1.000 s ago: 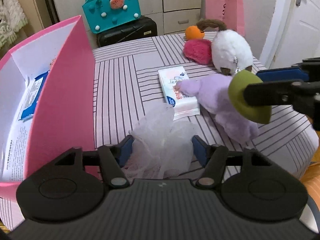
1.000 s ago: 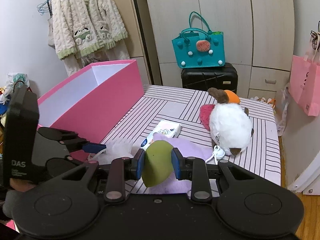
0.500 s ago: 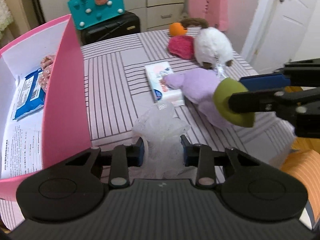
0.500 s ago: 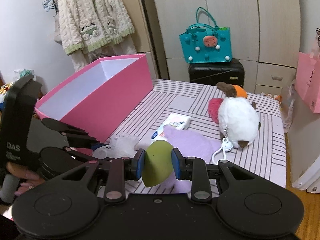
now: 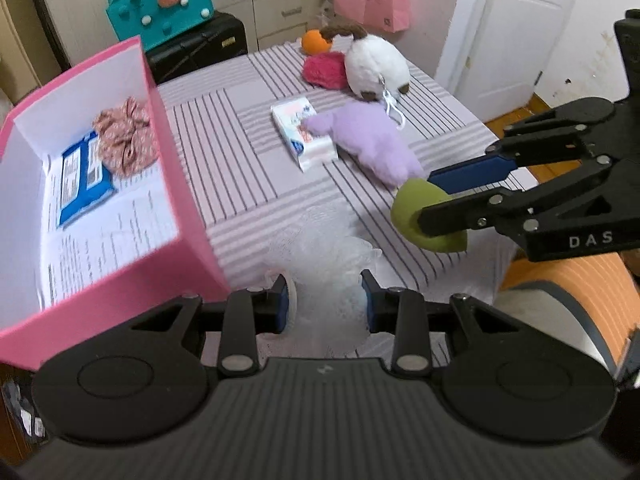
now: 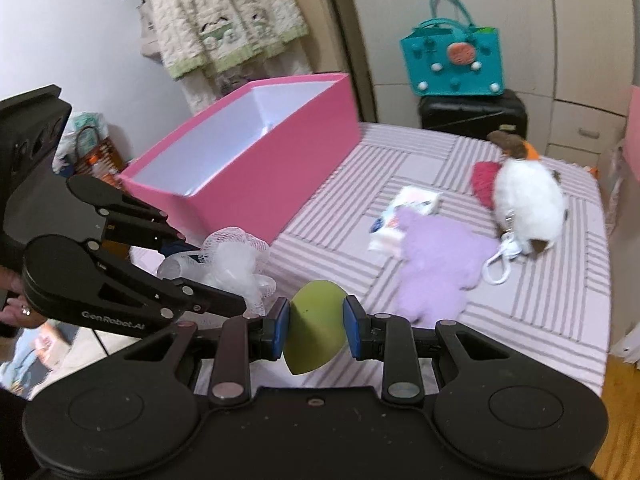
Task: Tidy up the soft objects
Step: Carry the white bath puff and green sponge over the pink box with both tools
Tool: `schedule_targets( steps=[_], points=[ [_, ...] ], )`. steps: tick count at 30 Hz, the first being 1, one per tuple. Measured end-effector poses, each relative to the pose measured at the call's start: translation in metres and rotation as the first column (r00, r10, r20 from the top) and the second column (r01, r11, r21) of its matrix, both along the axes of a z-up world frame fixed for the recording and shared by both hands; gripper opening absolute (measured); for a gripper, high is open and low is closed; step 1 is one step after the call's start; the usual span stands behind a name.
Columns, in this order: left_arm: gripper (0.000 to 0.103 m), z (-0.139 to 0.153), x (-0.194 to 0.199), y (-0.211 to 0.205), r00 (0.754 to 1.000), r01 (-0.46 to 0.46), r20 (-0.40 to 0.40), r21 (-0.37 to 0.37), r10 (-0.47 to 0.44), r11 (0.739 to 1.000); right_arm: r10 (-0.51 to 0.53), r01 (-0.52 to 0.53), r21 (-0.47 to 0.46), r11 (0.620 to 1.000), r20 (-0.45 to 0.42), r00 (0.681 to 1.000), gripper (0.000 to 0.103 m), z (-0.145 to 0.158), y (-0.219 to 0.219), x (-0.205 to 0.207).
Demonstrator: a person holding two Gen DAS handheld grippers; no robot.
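Note:
My left gripper [image 5: 325,300] is shut on a white mesh bath pouf [image 5: 320,256], held above the striped table near the front corner of the pink box [image 5: 176,184]; the pouf also shows in the right wrist view [image 6: 232,256]. My right gripper [image 6: 316,330] is shut on a green makeup sponge [image 6: 314,332], seen from the left wrist view [image 5: 424,216] to the right of the pouf. The pink box [image 6: 256,160] is open at the top and holds a pink scrunchie [image 5: 122,140] and a blue packet [image 5: 82,178].
On the striped table [image 5: 248,172] lie a tissue pack [image 5: 302,130], a purple plush [image 5: 372,140], a white plush [image 5: 376,66], a red plush item [image 5: 322,70] and an orange ball [image 5: 312,40]. A teal bag and black suitcase stand behind. A door is at right.
My left gripper has closed on the pouf and lifted it, rising and turning toward the pink box so its inside shows. My right gripper kept the sponge and rose slightly.

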State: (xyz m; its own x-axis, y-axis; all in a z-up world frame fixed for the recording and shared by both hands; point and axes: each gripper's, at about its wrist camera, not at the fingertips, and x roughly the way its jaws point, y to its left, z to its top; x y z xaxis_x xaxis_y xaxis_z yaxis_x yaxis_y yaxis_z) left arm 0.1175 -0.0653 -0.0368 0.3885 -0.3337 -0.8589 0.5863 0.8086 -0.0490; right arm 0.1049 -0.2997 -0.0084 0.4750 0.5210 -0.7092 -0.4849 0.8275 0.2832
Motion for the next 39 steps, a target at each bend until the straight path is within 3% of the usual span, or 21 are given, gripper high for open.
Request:
schedule_targets(
  steps=[10,13,22,30,34,39],
  points=[
    [0.033,0.035,-0.030,0.047,1.000,-0.023,0.013,-0.021,0.023,1.000,0.106,-0.105,0.038,0.994,-0.018,0.994,0.034,0.028,0.028,-0.020],
    [0.033,0.046,-0.038,0.062,0.998,-0.040,0.055,-0.019,0.041,0.999,0.139,-0.138,0.050,0.989,-0.014,0.990,0.034,0.037,0.037,-0.023],
    [0.033,0.067,-0.040,0.111,0.978,-0.111,0.163,-0.118,0.130,0.987,0.208,-0.211,0.058,0.976,0.041,0.977,0.034,0.061,0.070,-0.020],
    [0.033,0.082,-0.002,0.149,0.938,-0.208,0.254,-0.132,0.236,0.969,0.213,-0.225,0.081,0.971,0.133,0.968,0.034,0.083,0.097,0.008],
    [0.033,0.074,0.033,0.159,0.944,-0.226,0.212,-0.139,0.252,0.964,0.203,-0.218,0.068,0.974,0.175,0.963,0.034,0.082,0.116,0.031],
    [0.033,0.064,0.084,0.154,0.949,-0.237,0.193,-0.089,0.250,0.967,0.196,-0.204,0.021,0.979,0.194,0.961,0.034,0.075,0.144,0.070]
  ],
)
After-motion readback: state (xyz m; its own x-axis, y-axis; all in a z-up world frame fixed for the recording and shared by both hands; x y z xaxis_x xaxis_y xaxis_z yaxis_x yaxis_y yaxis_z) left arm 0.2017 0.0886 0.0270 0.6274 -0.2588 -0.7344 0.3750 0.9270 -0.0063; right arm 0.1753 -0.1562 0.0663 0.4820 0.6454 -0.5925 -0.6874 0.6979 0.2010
